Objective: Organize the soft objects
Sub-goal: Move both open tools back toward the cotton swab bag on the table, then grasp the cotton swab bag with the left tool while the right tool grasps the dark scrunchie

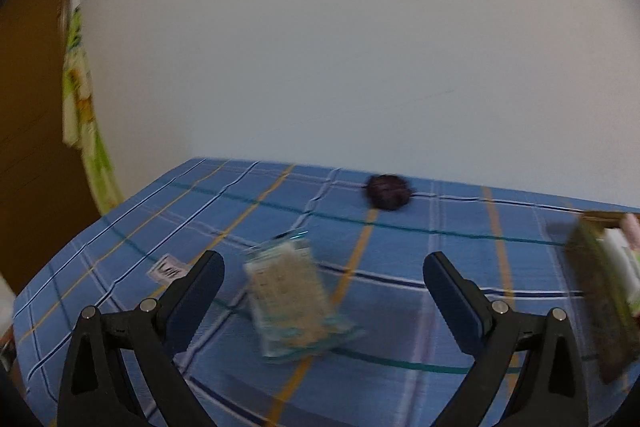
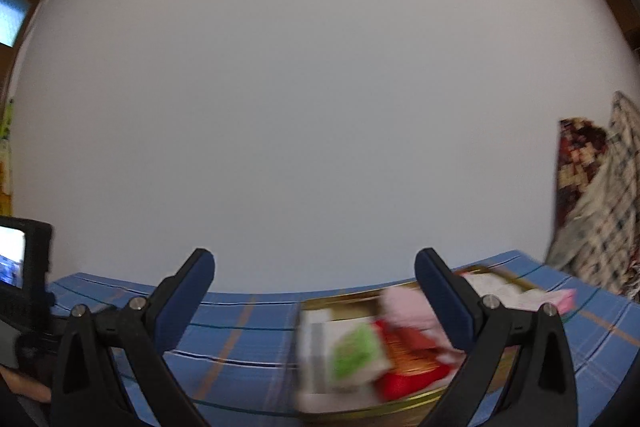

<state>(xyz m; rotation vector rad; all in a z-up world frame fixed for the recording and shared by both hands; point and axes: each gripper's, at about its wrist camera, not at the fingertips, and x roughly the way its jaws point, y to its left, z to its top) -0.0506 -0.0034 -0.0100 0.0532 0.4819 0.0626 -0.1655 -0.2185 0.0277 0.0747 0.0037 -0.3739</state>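
Observation:
A clear packet of pale soft pads (image 1: pixel 289 297) lies on the blue plaid cloth (image 1: pixel 400 291), between and just beyond my open, empty left gripper (image 1: pixel 323 259). A dark purple fuzzy ball (image 1: pixel 389 191) sits near the far edge by the wall. A gold-rimmed tray (image 2: pixel 344 301) holds several packets: green-white (image 2: pixel 354 353), red (image 2: pixel 412 363) and pink (image 2: pixel 400 309). My right gripper (image 2: pixel 314 261) is open and empty above the tray's near left part. The tray also shows at the right edge of the left wrist view (image 1: pixel 600 291).
A white wall stands right behind the surface. A small printed label (image 1: pixel 167 269) lies on the cloth at left. A brown door and a green patterned cloth (image 1: pixel 80 99) are at left. Plaid fabric (image 2: pixel 600 203) hangs at right. The left gripper's camera (image 2: pixel 24 267) shows at left.

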